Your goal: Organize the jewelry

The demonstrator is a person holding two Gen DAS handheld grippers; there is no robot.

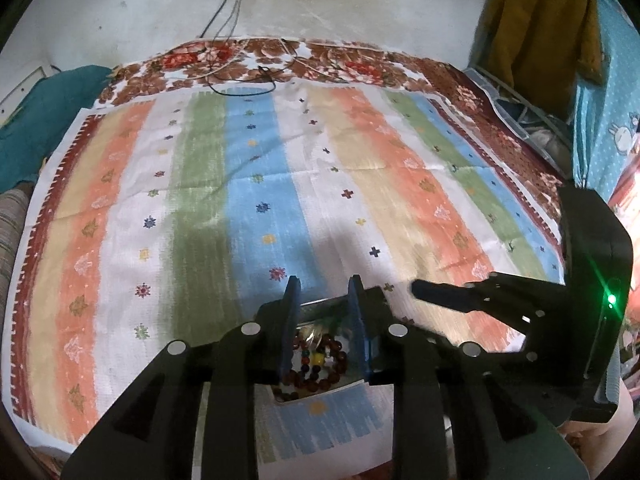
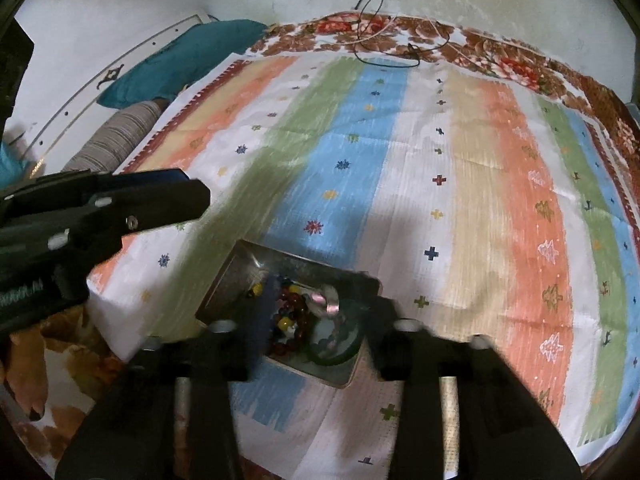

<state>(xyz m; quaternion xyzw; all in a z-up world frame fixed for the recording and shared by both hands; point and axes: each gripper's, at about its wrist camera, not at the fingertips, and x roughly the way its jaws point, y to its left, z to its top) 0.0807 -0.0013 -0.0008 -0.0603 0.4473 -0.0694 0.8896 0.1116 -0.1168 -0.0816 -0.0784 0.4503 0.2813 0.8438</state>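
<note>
Near the front edge of the striped cloth [image 1: 320,184] sits a shallow metal tray [image 2: 240,276], and both grippers hang right above it. The tray's long side runs from near right to far left in the right wrist view. Its near end holds the jewelry: a string of dark red beads [image 1: 320,364] with a yellow bead among them, a dark green bangle [image 2: 340,344] and a small pale pink piece [image 2: 326,300]. The far end looks bare.

From the left gripper [image 1: 324,292] the beads lie straight below, between its two blue fingers [image 1: 294,312]; the jaws stand apart by a modest gap and I see nothing pinched in them. The right gripper [image 2: 316,320] frames the same pile, the bangle toward its right finger. Its jaws are partly open and seem to hold nothing, though blur makes that uncertain.

Both are about equally close. The left looks better centred on the beads, the right on the bangle.
</note>
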